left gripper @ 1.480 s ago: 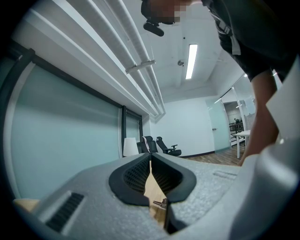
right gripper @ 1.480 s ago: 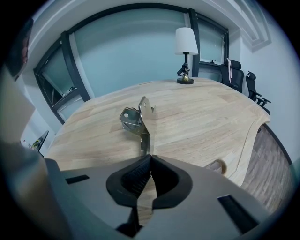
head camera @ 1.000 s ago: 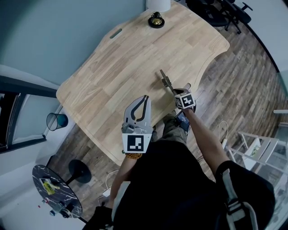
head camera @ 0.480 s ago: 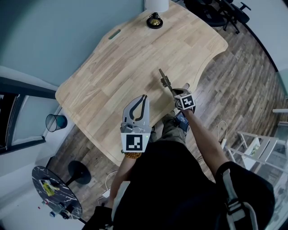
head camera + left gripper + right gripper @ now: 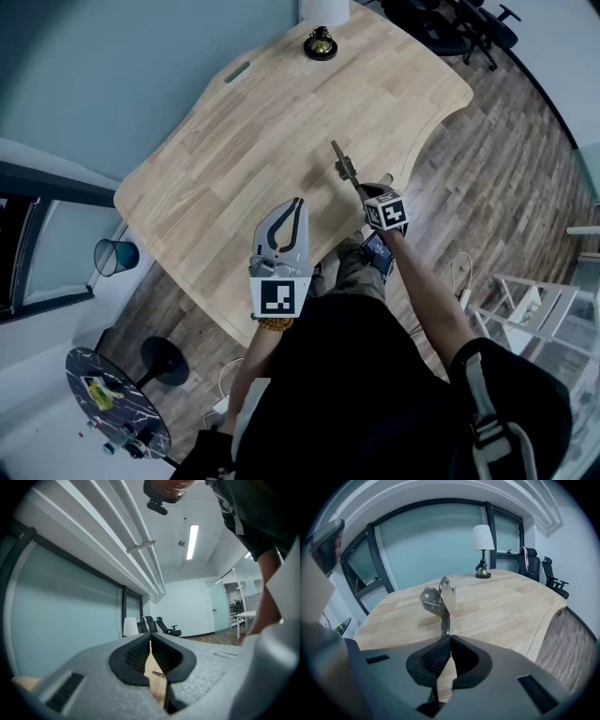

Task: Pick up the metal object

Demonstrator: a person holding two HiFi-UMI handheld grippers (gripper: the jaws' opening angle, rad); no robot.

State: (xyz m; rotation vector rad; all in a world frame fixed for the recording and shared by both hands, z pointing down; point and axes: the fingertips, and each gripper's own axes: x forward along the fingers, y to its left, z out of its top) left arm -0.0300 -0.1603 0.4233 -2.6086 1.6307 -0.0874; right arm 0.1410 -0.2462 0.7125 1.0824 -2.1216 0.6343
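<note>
Nearest the person, the left gripper (image 5: 300,202) hangs over the near edge of the counter (image 5: 234,141). Its fingers (image 5: 140,651) are pressed together at the tips and hold nothing. A sliver of the wooden top shows through the gap behind them.

Just beyond, toward 2 o'clock from the left one, the right gripper (image 5: 364,190) has its fingers (image 5: 438,656) fully closed on the stem of the metal object (image 5: 345,169). In the head view the piece runs straight out of the grip. Its long axis goes from the held end at 5 o'clock to the free end at 11 o'clock, above the counter's right side. In the right gripper view the metal object (image 5: 439,601) rises toward 12 o'clock from the fingertips. It has a narrow flat stem below and a wider folded, bracket-like head on top.

Farther off, at 12 o'clock on the counter's far end, stands a lamp (image 5: 483,538) with a white shade. Past it, at 1 o'clock, are black office chairs (image 5: 536,569).
</note>
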